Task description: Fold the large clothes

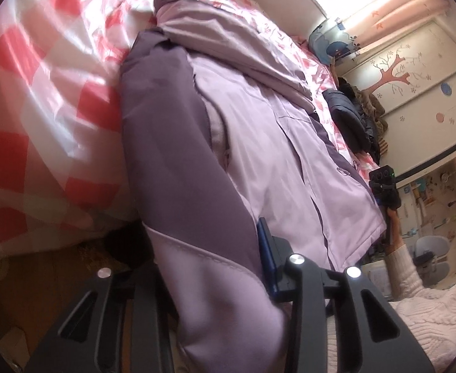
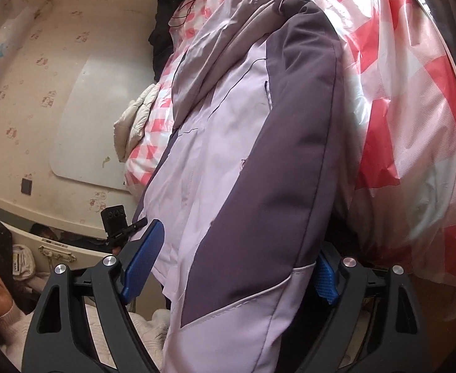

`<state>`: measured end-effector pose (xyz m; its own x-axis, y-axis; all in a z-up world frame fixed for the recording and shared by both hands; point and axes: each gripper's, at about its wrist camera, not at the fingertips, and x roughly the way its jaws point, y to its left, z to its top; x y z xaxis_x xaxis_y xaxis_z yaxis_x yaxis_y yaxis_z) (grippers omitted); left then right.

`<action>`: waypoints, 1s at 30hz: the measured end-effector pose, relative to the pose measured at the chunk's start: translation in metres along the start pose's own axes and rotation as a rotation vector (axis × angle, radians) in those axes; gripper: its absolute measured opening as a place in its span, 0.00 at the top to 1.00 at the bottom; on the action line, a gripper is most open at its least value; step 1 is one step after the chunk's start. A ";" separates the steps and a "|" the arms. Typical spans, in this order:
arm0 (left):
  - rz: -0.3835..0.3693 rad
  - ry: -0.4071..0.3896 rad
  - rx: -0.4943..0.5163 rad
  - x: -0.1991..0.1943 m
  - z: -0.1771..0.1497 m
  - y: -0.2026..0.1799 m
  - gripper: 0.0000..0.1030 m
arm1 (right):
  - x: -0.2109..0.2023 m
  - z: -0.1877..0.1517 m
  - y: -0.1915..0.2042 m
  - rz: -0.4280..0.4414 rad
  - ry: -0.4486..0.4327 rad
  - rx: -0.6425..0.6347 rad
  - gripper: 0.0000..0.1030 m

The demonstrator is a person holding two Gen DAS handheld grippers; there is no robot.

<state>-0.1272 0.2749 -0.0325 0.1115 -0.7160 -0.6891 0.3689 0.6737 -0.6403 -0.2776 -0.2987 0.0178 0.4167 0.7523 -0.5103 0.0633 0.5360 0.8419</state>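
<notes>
One left gripper (image 1: pixel 209 267) pad hides behind jacket (image 1: pixel 259 143).

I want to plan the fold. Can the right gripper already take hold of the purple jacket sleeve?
Probably yes: the jacket sleeve already lies between the open pads of the right gripper, and nothing blocks it.

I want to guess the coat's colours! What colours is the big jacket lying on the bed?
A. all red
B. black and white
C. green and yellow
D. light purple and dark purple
D: the jacket has pale lilac front panels and dark purple sleeves, lying on the red-and-white checked bedcover.
</notes>
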 end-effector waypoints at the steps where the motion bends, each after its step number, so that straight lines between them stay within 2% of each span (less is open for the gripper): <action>1: -0.003 0.006 -0.019 0.000 0.000 0.004 0.56 | 0.001 0.001 -0.001 0.003 -0.003 -0.002 0.20; 3: 0.025 0.016 -0.068 0.001 -0.001 0.012 0.31 | 0.000 -0.001 -0.002 0.008 -0.005 0.000 0.20; 5: 0.044 0.018 -0.093 0.001 -0.004 0.018 0.20 | -0.003 -0.004 -0.004 0.014 -0.004 0.003 0.20; 8: 0.005 0.013 -0.133 0.003 -0.007 0.025 0.20 | -0.012 -0.009 0.001 0.044 -0.020 -0.018 0.20; 10: 0.000 0.011 -0.136 0.007 -0.009 0.023 0.24 | -0.017 -0.011 0.005 0.058 -0.032 -0.041 0.21; 11: -0.013 0.008 -0.122 0.007 -0.008 0.020 0.37 | -0.017 -0.012 0.008 0.053 -0.030 -0.052 0.26; 12: -0.037 0.001 -0.110 0.006 -0.008 0.017 0.51 | -0.016 -0.013 0.010 0.039 -0.026 -0.057 0.36; 13: -0.055 -0.006 -0.098 0.005 -0.008 0.013 0.58 | -0.015 -0.013 0.011 0.011 -0.017 -0.060 0.45; 14: -0.047 -0.016 -0.079 0.005 -0.009 0.010 0.64 | -0.014 -0.014 0.013 -0.030 -0.012 -0.067 0.66; 15: -0.035 -0.025 -0.054 0.003 -0.009 0.005 0.67 | -0.015 -0.014 0.015 -0.061 -0.018 -0.075 0.71; 17: -0.027 -0.031 -0.026 0.002 -0.008 0.001 0.71 | -0.017 -0.016 0.019 -0.058 -0.036 -0.090 0.74; 20: -0.040 -0.024 -0.017 0.002 -0.007 0.002 0.72 | -0.016 -0.018 0.018 -0.024 -0.041 -0.096 0.72; 22: -0.054 -0.010 -0.051 0.004 -0.006 0.007 0.63 | -0.013 -0.020 0.010 -0.001 -0.021 -0.064 0.66; 24: -0.025 0.005 -0.114 0.007 -0.006 0.017 0.35 | -0.013 -0.022 0.005 0.020 0.001 -0.050 0.65; 25: -0.016 0.003 -0.128 0.007 -0.007 0.018 0.34 | -0.013 -0.024 0.005 0.030 0.007 -0.054 0.65; 26: -0.028 0.002 -0.126 0.009 -0.008 0.019 0.34 | -0.014 -0.025 0.006 0.041 0.012 -0.066 0.65; 28: -0.034 -0.004 -0.110 0.008 -0.008 0.016 0.45 | -0.013 -0.027 0.008 0.029 0.021 -0.077 0.65; 29: -0.058 -0.006 -0.100 0.008 -0.007 0.012 0.59 | -0.012 -0.028 0.010 0.029 0.019 -0.088 0.66; 30: -0.059 -0.013 -0.086 0.006 -0.007 0.008 0.64 | -0.013 -0.029 0.010 0.031 0.012 -0.090 0.67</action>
<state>-0.1301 0.2771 -0.0438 0.1042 -0.7570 -0.6451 0.2950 0.6429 -0.7068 -0.3088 -0.2922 0.0279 0.4063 0.7735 -0.4863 -0.0316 0.5438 0.8386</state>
